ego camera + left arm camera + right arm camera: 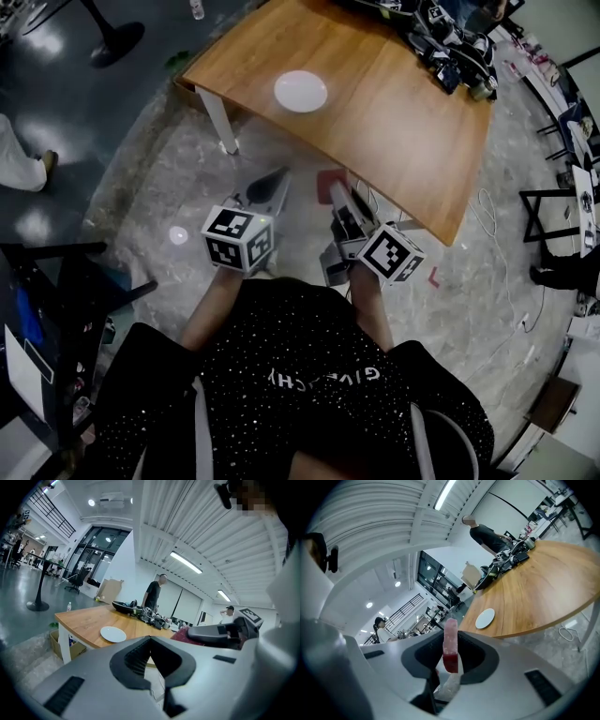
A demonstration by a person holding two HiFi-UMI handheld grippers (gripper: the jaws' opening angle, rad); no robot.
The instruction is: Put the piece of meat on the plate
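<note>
A white plate [300,91] lies bare on the wooden table [403,122], near its closer left corner. Both grippers are held out over the floor, short of the table. My right gripper [336,190] is shut on the piece of meat [450,641], a pink-red slab that stands upright between its jaws and shows as a reddish patch [329,180] in the head view. My left gripper [272,183] has its jaws together with nothing in them. The plate [113,633] is ahead and to the left in the left gripper view, and small and ahead [484,618] in the right gripper view.
Dark equipment and cables [450,42] crowd the table's far end, where a person [153,592] stands. A cardboard box [58,641] sits under the table's near corner. Loose cables [492,220] lie on the floor at the right, near a black frame [548,202].
</note>
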